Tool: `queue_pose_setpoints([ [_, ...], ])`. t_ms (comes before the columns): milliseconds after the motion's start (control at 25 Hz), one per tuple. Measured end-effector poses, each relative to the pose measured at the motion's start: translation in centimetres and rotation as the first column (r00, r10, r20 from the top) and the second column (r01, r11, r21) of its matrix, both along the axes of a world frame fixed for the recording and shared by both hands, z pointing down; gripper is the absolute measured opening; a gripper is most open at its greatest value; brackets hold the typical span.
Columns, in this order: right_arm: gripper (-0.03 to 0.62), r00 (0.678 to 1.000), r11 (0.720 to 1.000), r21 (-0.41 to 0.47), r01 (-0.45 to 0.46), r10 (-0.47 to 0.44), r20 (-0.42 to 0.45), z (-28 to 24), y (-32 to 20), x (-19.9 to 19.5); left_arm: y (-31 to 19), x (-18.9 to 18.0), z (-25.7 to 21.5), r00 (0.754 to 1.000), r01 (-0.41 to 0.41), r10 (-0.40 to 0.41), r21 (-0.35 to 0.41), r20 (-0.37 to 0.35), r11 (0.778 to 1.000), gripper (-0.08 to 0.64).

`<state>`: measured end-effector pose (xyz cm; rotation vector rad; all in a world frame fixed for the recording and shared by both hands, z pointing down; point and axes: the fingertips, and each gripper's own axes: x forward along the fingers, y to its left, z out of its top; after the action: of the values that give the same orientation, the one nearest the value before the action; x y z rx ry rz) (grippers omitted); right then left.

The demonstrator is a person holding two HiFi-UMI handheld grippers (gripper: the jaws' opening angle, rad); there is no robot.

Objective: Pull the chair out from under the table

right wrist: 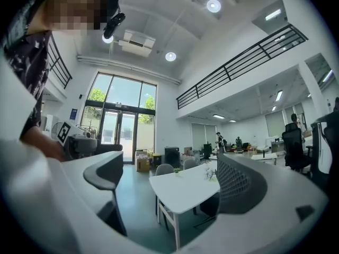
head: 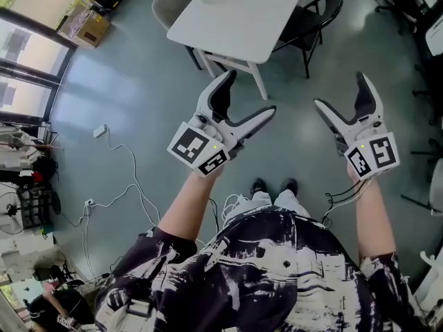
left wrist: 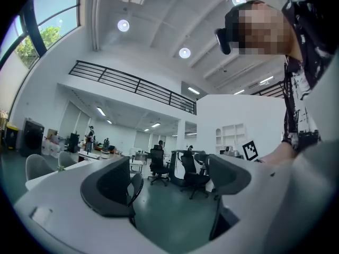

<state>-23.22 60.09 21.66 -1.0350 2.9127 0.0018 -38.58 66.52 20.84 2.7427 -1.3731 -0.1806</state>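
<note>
Around the white table (head: 239, 19) — a black chair (head: 304, 23), a grey chair (head: 169, 5).

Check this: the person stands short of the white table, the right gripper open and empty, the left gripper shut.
Not quite. The left gripper is open too, jaws spread wide with nothing between them; the left gripper view shows it. The rest holds: the person stands short of the white table, and the right gripper is open and empty.
</note>
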Motion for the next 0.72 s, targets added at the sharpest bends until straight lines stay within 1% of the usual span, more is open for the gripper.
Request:
queue_pose_setpoints([
  [200, 0.503, 1.0, 1.0, 0.006, -0.027, 0.027, -0.006, 0.2, -0.8, 4.4, -1.7, 4.6, 0.6, 0.999, -0.047, 0.047, -0.003, 0.004, 0.999, 0.443],
  [520, 0.502, 0.997, 0.998, 0.019, -0.066, 0.067, -0.043, 0.8, -4.7, 13.8, -6.8, 14.5, 0.6, 0.993, -0.114, 0.114, 0.011, -0.01, 0.993, 0.443],
  [720, 0.502, 0.991, 0.992, 0.005, -0.126, 0.126, -0.035, 1.5, -5.8, 18.0, -9.2, 19.0, 1.8, 0.98, -0.198, 0.198, -0.008, 0.004, 0.98, 0.443],
])
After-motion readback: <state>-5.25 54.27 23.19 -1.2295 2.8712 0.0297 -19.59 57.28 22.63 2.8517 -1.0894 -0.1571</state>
